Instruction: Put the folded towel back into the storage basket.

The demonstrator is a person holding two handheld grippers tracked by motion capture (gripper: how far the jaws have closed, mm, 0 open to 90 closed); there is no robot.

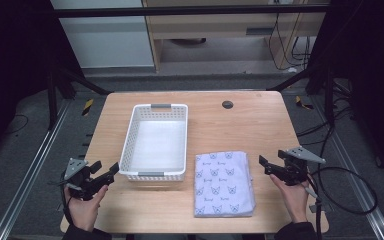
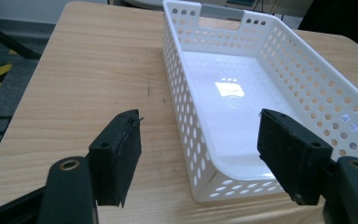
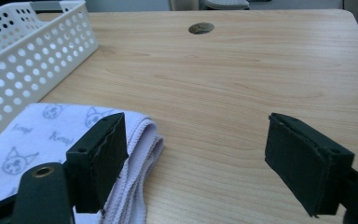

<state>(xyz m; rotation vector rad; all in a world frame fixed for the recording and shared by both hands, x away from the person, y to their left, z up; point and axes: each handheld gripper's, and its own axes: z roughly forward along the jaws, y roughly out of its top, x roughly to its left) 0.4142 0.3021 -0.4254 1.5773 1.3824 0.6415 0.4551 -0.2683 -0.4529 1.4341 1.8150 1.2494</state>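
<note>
A white perforated basket (image 1: 128, 145) stands empty on the wooden table, left of centre, and its near corner (image 2: 205, 186) lies between my left jaws' line of sight. A folded pale cloth with a cat print (image 1: 224, 183) lies flat to the basket's right; its folded edge (image 3: 142, 154) runs beside one jaw in the right gripper view. My left gripper (image 1: 111, 171) hovers open just left of the basket's near left corner, with nothing between its jaws. My right gripper (image 1: 266, 166) is open to the right of the cloth, nothing held.
A round dark grommet (image 1: 227, 104) sits in the table near its far edge. Bare wood stretches from the cloth to the far edge (image 3: 261, 70). Cables (image 1: 350, 190) trail off the table's right side; metal frame rails flank it.
</note>
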